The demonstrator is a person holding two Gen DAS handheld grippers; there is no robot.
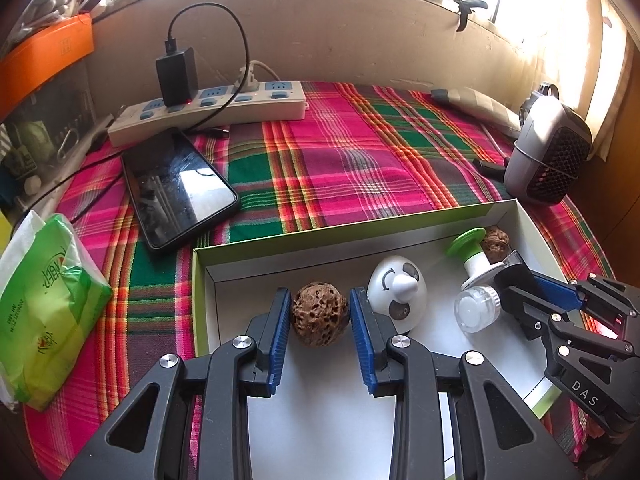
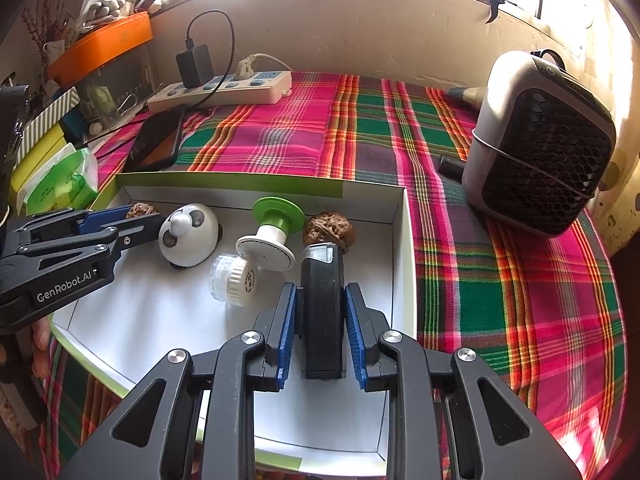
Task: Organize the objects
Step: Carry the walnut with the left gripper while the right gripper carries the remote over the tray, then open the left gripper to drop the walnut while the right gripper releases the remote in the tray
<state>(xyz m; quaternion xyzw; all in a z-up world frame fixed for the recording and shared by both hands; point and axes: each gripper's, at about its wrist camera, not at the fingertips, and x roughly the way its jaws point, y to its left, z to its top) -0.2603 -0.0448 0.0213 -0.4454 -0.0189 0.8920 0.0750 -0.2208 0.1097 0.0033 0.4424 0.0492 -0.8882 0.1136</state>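
Brown and pitted, a walnut (image 1: 319, 314) sits low in the frame between the left gripper (image 1: 320, 316) pads; whether they touch is unclear. The right gripper (image 2: 320, 312) clamps a black lighter (image 2: 322, 312), its base hidden, inside the white box (image 2: 404, 248).

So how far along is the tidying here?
Done: panda toy, green-topped piece, small jar and one walnut lie in the box. In hand: left gripper around another walnut; right gripper clamps a black lighter. Left: phone, tissues outside.
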